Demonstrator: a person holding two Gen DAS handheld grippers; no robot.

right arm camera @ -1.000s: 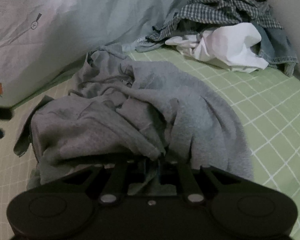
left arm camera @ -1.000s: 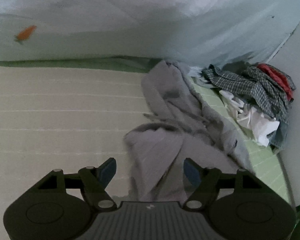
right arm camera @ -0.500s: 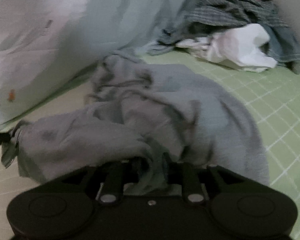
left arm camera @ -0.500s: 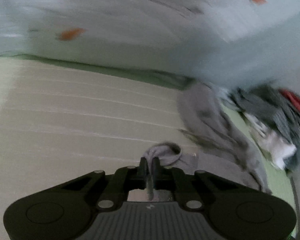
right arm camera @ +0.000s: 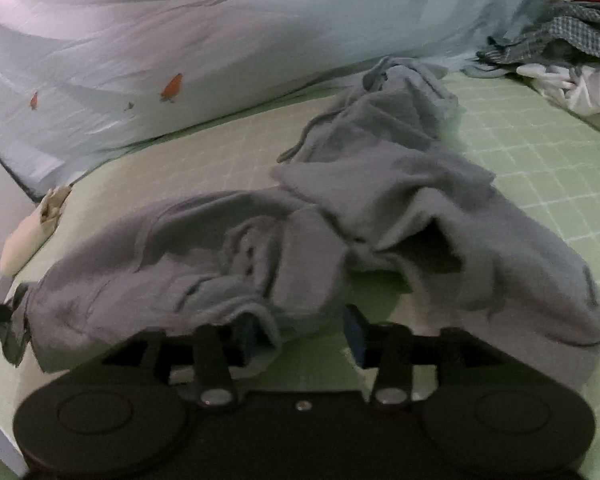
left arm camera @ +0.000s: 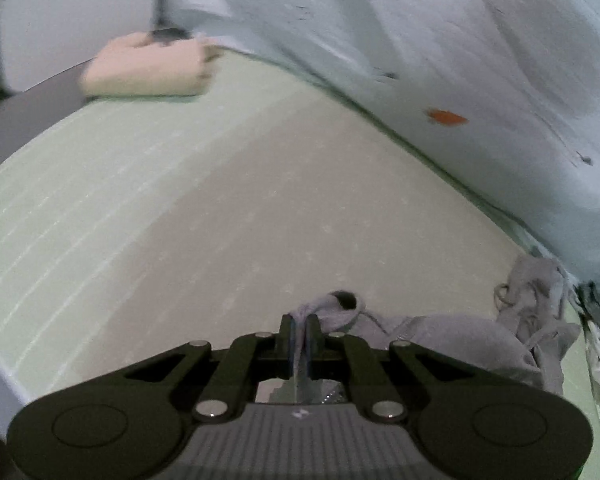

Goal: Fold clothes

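While both cameras look across the green checked bedsheet (right arm camera: 540, 184), a pale blue quilt (right arm camera: 220, 40) with small orange carrot prints runs along its far edge, its hem resting on the sheet. Grey garment (right arm camera: 380, 200) lies crumpled mid-sheet, spread from near the quilt down to the right gripper; creased, several layers overlapping, shape not readable. Pile of other clothes (right arm camera: 572, 40) at far right: checked shirt, something red on top, white cloth in front; well apart from the grey garment. Folded cream towel (left arm camera: 148, 66) at the far left corner of the sheet, blurred. Left gripper (left arm camera: 299, 330): fingers pressed together, clamped on a bunched corner of the grey garment (left arm camera: 452, 336), which trails off to the right. Right gripper (right arm camera: 300, 334): fingers apart, blue pads visible. A fold of the garment drapes over the left pad; the right pad is bare, sheet showing between the two. Nothing pinched on this side.
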